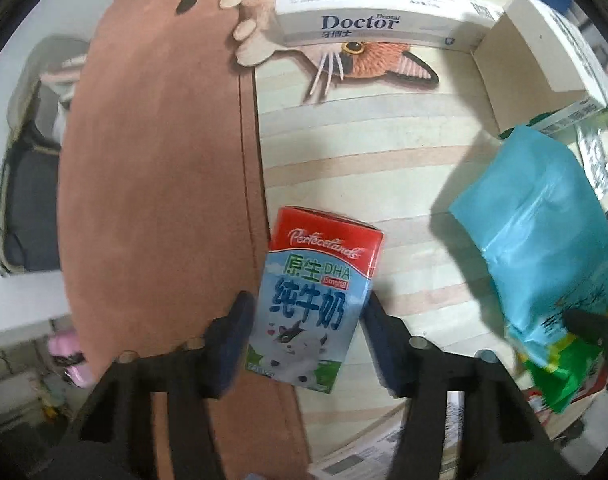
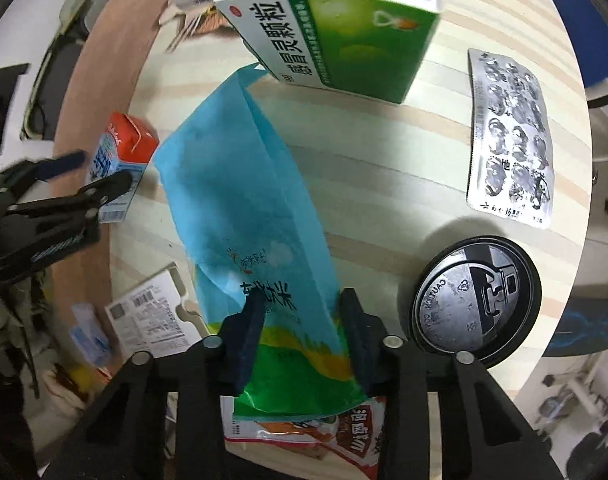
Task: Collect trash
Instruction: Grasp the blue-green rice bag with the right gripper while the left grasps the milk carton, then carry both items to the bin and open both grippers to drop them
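Observation:
A red and blue milk carton [image 1: 316, 300] lies on the striped round table, between the fingers of my left gripper [image 1: 304, 312], which is open around it with gaps on both sides. The carton also shows in the right wrist view [image 2: 119, 160]. My right gripper [image 2: 299, 312] is shut on a blue and green snack bag [image 2: 247, 208] and holds it up off the table. The bag shows at the right in the left wrist view [image 1: 544, 232].
A white "Doctor" box [image 1: 376, 16] lies at the table's far side. A green and white medicine box [image 2: 336, 24], a silver blister pack [image 2: 508, 136], a black cup lid [image 2: 476, 296], a red snack wrapper [image 2: 336, 436] and a white printed card [image 2: 151, 312] lie on the table.

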